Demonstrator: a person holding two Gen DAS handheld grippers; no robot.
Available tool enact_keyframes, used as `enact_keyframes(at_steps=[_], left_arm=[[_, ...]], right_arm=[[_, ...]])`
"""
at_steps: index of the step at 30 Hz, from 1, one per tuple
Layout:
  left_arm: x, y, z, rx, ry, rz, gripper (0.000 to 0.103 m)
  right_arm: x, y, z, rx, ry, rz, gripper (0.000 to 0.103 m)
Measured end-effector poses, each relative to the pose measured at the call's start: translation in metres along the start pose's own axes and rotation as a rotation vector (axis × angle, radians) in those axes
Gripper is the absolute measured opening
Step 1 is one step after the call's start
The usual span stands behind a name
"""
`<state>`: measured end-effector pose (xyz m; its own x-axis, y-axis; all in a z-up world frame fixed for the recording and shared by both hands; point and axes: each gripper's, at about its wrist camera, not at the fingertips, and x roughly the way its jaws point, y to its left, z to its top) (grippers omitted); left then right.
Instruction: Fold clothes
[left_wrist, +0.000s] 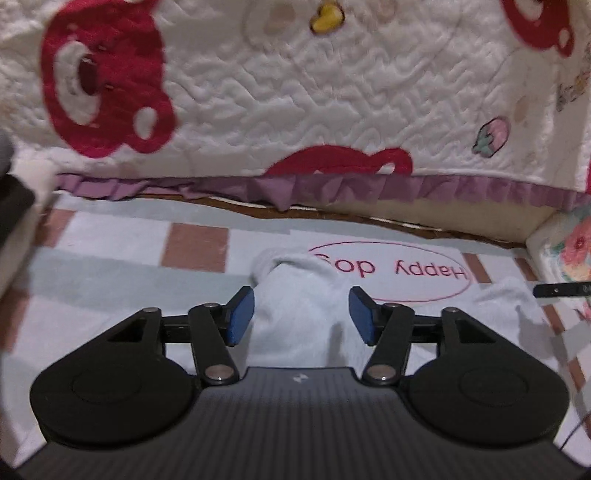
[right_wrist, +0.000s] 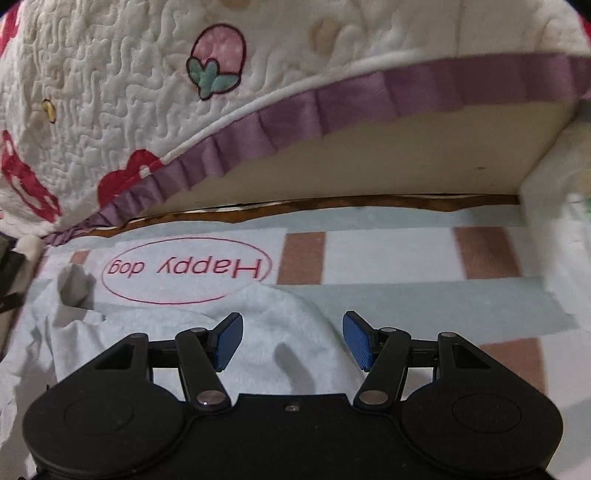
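Pale blue fleecy garment (left_wrist: 295, 314), rumpled on checked "Happy dog" blanket (left_wrist: 122, 291): one raised fold between spread blue pads of left gripper (left_wrist: 301, 314), unpinched. Right gripper (right_wrist: 293, 339) likewise wide open, over another fold (right_wrist: 295, 321). Beyond both, quilted bear-print cover (left_wrist: 295, 92).

Checked blanket (right_wrist: 406, 254), pale blue-white with brown squares, "Happy dog" oval (right_wrist: 186, 271) printed on it. White garment (right_wrist: 288, 328) lies crumpled directly on blanket, overlapping oval's near edge. Quilt (right_wrist: 122, 92) borders far side.
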<state>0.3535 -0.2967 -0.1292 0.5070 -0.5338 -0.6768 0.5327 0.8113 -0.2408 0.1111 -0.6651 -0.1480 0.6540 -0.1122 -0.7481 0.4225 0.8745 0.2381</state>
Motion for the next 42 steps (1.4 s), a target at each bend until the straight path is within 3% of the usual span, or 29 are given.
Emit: enact_keyframes(at_steps=[3,5,7,8,9,10,14,18,20,22,24,26,29,34,36,38,42], left_arm=[[0.03,-0.007,0.0,-0.026,0.05,0.009,0.058],[0.042,-0.008,-0.003,-0.042,0.073,0.007,0.065],[0.052,-0.01,-0.006,-0.014,0.093,0.023,0.064],[0.057,-0.013,-0.007,0.023,0.103,0.039,0.043],[0.058,-0.018,-0.009,0.088,0.085,0.087,0.02],[0.058,-0.024,-0.012,0.159,0.061,0.144,0.003],[0.023,-0.002,-0.02,0.04,-0.043,0.1,0.002],[-0.02,0.024,-0.038,-0.087,-0.131,0.108,0.002],[-0.029,0.032,-0.052,-0.134,-0.122,0.107,0.002],[-0.035,0.037,-0.064,-0.158,-0.114,0.115,0.002],[-0.038,0.035,-0.073,-0.145,-0.109,0.135,0.002],[-0.038,0.033,-0.077,-0.133,-0.101,0.148,0.002],[-0.042,0.034,-0.078,-0.13,-0.101,0.152,0.002],[-0.057,0.036,-0.078,-0.143,-0.129,0.186,0.0],[-0.06,0.039,-0.079,-0.145,-0.13,0.215,0.0],[-0.059,0.046,-0.08,-0.173,-0.109,0.204,0.0],[-0.06,0.046,-0.076,-0.192,-0.105,0.156,0.0]], right_arm=[[0.017,-0.008,-0.004,0.003,-0.021,-0.02,0.066],[0.022,-0.011,-0.008,0.013,-0.054,-0.001,0.063],[0.024,-0.014,-0.012,0.021,-0.09,0.026,0.031],[0.025,-0.013,-0.013,0.015,-0.107,0.038,0.015],[0.024,-0.01,-0.013,0.004,-0.122,0.048,0.011],[0.023,-0.006,-0.013,-0.016,-0.139,0.05,0.008],[0.004,0.021,-0.017,-0.089,-0.211,0.061,0.005],[-0.034,0.076,-0.042,-0.237,-0.209,0.159,0.005],[-0.043,0.106,-0.061,-0.325,-0.123,0.248,0.005],[-0.038,0.132,-0.083,-0.416,0.018,0.332,0.005],[-0.038,0.144,-0.096,-0.495,0.081,0.354,0.012],[-0.038,0.155,-0.108,-0.572,0.126,0.363,0.012],[-0.048,0.14,-0.095,-0.463,0.109,0.39,0.031],[-0.053,0.116,-0.093,-0.296,0.123,0.388,0.034],[-0.051,0.113,-0.098,-0.263,0.135,0.371,0.043],[-0.05,0.108,-0.103,-0.211,0.123,0.347,0.055],[-0.041,0.093,-0.096,-0.066,0.099,0.322,0.057]])
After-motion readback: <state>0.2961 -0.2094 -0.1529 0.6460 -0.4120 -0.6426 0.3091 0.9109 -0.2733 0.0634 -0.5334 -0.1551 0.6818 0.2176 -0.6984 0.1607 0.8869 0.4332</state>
